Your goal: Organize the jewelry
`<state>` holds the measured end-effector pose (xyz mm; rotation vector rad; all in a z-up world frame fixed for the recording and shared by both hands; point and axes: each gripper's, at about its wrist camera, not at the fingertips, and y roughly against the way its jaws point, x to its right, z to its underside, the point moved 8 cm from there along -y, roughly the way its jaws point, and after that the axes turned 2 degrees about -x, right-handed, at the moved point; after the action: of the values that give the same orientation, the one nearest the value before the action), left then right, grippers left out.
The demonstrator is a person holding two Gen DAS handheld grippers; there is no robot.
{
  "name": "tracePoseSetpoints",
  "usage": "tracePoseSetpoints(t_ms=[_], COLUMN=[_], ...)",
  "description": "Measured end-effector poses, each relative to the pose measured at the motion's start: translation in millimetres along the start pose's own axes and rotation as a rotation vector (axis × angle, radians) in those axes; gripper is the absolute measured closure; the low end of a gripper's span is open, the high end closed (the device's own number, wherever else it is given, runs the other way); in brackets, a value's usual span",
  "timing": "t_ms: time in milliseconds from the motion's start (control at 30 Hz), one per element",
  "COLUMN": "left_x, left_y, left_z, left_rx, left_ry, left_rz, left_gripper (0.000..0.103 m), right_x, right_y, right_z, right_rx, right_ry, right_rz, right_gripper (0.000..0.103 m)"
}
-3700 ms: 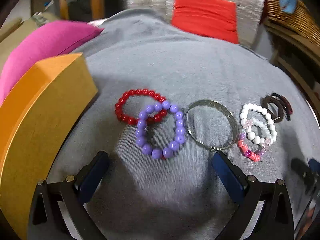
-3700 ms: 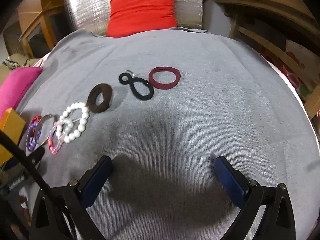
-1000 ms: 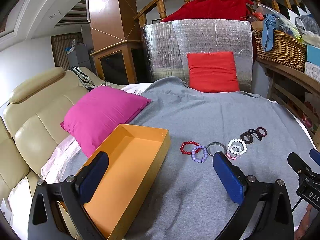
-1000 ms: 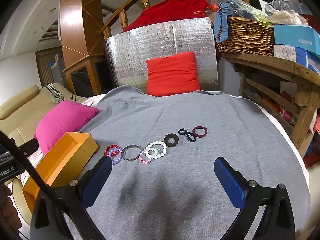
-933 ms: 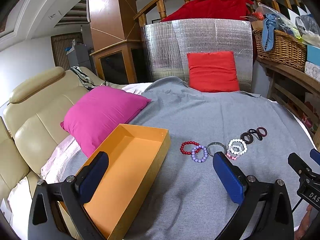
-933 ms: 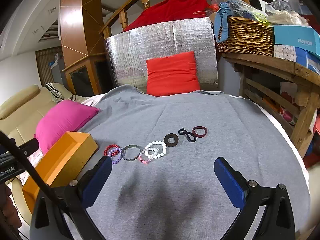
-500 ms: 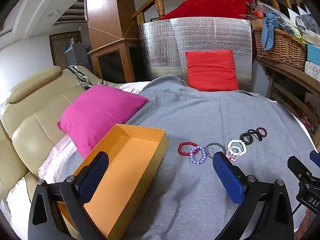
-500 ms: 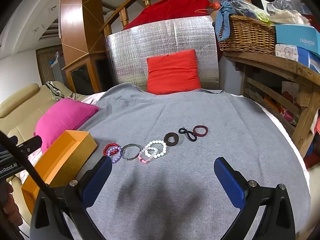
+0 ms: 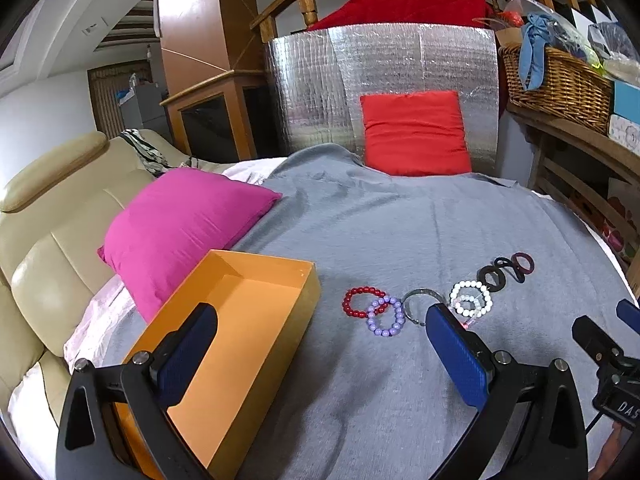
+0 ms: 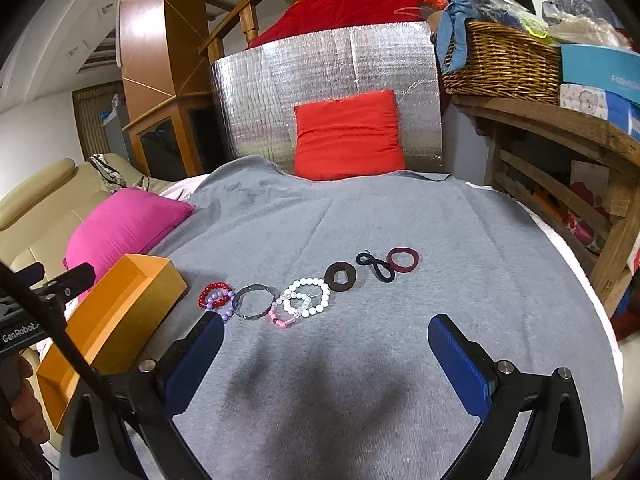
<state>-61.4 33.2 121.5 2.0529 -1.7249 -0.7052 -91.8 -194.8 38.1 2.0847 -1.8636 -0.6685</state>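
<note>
Five bracelets (image 10: 306, 297), three hair ties (image 10: 340, 276) (one orange box (image 9: 256, 320)).

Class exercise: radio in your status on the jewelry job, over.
Left gripper and right gripper open, empty. Bracelets and hair ties lined on grey cloth; orange box empty. Path clear.

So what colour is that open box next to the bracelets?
The box is orange inside and out, seen best in the left wrist view.

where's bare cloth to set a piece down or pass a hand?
Free: grey cloth between the row of bracelets and the red cushion, and the near strip before both jaws. The orange box is empty. Crowded: the row from red bead bracelet to maroon hair tie.
</note>
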Motion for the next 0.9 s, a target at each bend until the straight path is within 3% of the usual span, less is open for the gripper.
tracePoseSetpoints(t_ms=[300,500,733,900], left_x=[21.6,39.1,54.5,74.6], left_y=[-76.6,-103.2,-138.6,-145.2], left_z=[23.3,26.2,34.6,35.0], left_rx=[-0.218,-0.272,-0.317,-0.334], left_ry=[-0.053,-0.069,-0.067,-0.082], left_rz=[0.145,0.219,0.261,0.34], left_gripper=[0.0,0.0,0.001,0.011], right_x=[44.9,73.3,57.7,35.7], right_y=[-59.6,-112.2,-158.9,-164.3], right_z=[-7.5,-20.8,-16.2,-12.7], right_rx=[-0.121,-0.17,-0.245,-0.277], right_ry=[-0.072,-0.106,-0.14,-0.117], right_rz=[-0.015,-0.031,-0.154,-0.254], right_gripper=[0.0,0.0,0.024,0.039])
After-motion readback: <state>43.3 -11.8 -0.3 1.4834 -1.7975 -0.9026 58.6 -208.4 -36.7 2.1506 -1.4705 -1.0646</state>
